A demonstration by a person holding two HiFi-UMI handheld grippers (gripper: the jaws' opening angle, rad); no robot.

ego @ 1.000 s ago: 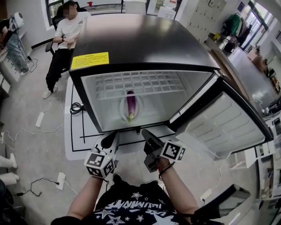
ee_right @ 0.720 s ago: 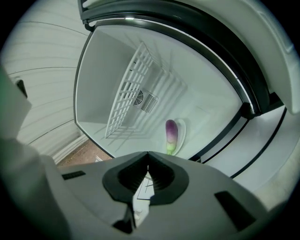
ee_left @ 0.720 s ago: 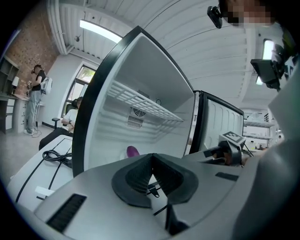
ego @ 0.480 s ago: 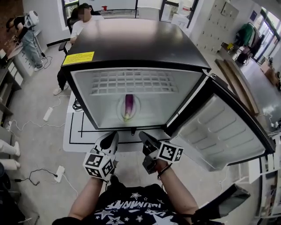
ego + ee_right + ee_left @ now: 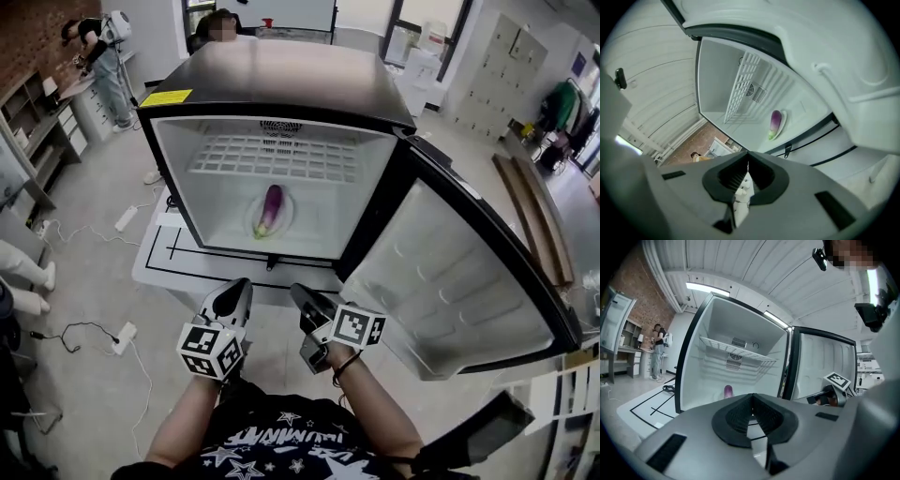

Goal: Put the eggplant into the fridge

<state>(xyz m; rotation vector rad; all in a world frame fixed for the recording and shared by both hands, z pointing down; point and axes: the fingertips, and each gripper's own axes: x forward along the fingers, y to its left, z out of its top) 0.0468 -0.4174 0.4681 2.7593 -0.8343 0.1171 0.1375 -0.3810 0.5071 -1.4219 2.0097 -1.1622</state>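
A purple eggplant point(image 5: 269, 208) lies on a white plate point(image 5: 255, 222) on the floor of the open fridge point(image 5: 272, 89). It also shows in the left gripper view as the eggplant point(image 5: 728, 390) and in the right gripper view as the eggplant point(image 5: 775, 122) on its plate point(image 5: 782, 125). Both grippers are held low in front of the fridge, well short of its opening. My left gripper point(image 5: 235, 291) point(image 5: 751, 398) is shut with nothing in it. My right gripper point(image 5: 302, 296) point(image 5: 747, 165) is shut and empty too.
The fridge door point(image 5: 450, 272) stands wide open to the right. A wire shelf point(image 5: 277, 155) spans the upper cavity. Cables and a power strip point(image 5: 122, 337) lie on the floor at left. A person point(image 5: 101, 52) stands far left by shelving point(image 5: 42, 131).
The head view has tilted up, so the fridge interior is seen more from the front. Both grippers stay shut in front of the fridge, and the eggplant has not moved.
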